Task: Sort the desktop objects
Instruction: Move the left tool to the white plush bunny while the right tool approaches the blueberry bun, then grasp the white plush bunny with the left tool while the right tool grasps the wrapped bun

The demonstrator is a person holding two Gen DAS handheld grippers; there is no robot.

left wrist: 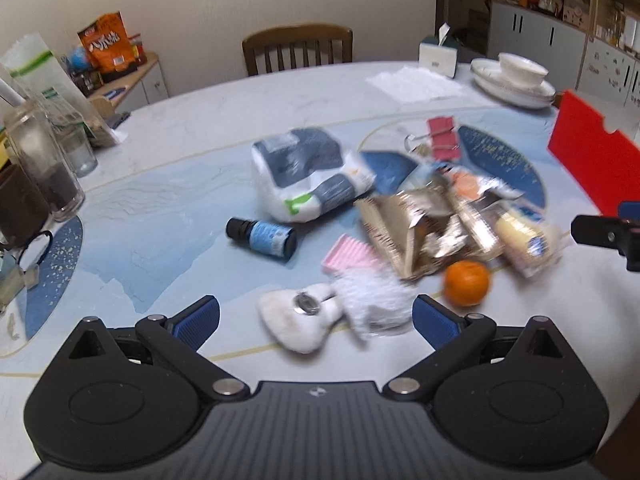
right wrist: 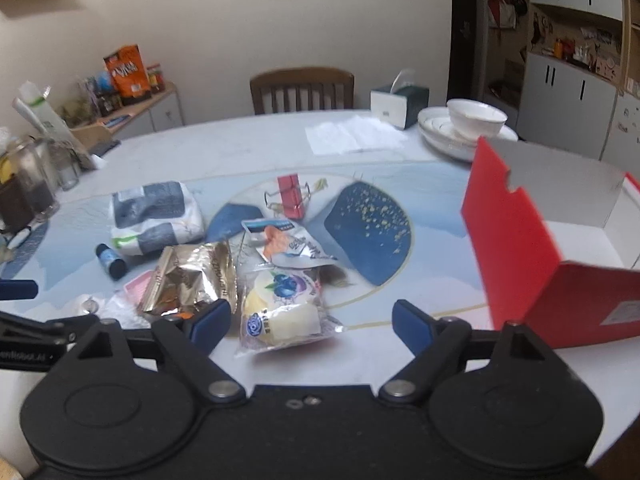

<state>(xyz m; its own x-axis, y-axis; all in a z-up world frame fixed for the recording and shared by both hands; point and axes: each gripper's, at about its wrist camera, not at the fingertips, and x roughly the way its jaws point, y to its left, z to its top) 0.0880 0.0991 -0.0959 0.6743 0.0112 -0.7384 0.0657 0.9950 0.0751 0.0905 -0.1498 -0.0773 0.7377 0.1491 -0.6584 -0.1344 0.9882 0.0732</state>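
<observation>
Desktop clutter heaped mid-table, red box open at right. Left gripper spread wide, empty, over white plush; right gripper spread, empty, straddling blueberry snack pack. Suggest: centre fingers on pack, close gently, lift clear of gold foil bag, carry to box.

At frame centre, the gold snack bag looked crinkled, shiny foil. The bread wrapper below it was clear glossy plastic. At right, the red box was matt card. The chair, upper centre, was dark wood.
</observation>
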